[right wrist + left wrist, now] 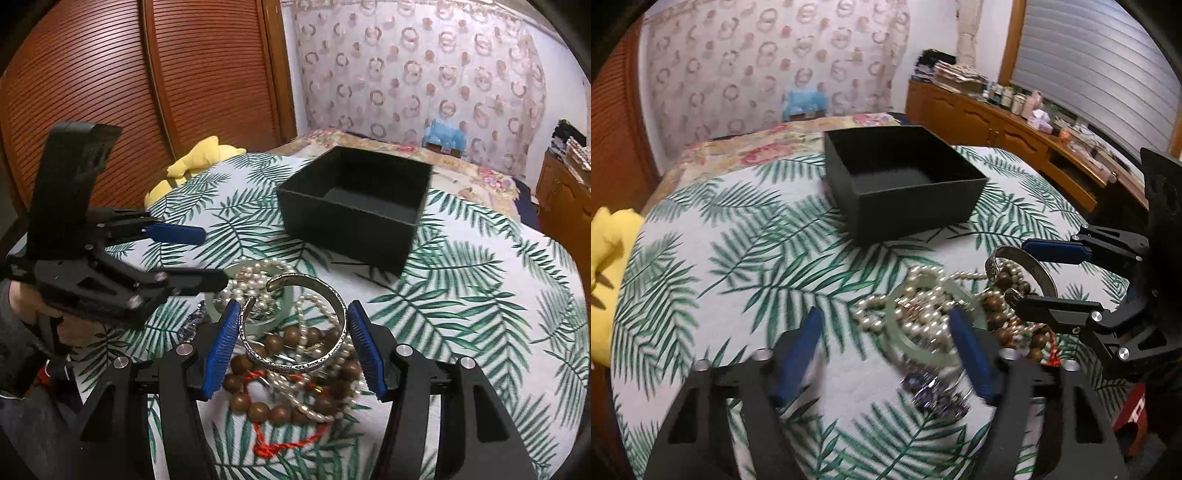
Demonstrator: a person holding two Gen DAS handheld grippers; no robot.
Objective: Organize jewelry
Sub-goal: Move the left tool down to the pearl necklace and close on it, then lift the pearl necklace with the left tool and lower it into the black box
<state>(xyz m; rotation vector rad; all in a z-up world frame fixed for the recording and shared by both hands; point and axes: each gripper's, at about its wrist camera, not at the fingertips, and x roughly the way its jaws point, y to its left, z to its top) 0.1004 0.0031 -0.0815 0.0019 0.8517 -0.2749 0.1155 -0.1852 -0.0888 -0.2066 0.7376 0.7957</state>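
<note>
An open black box [905,184] [354,206] stands empty on the palm-leaf bedspread. In front of it lies a jewelry pile: pearl strands [923,314] [255,280], a pale green jade bangle [923,350] [255,325], brown wooden beads [1001,295] [258,406] on red cord, a purple piece [934,395]. My right gripper [291,343] [1034,273] straddles a silver cuff bracelet [295,332] [1023,269], its blue pads [221,343] touching or nearly touching the sides. My left gripper [886,350] [207,254] is open and empty over the pile's left side.
A yellow plush toy [605,266] [195,158] lies at the bed's edge. Wooden wardrobe doors [129,74] stand behind it. A cluttered wooden dresser [1015,122] runs along the window side. A floral blanket [768,147] covers the far bed.
</note>
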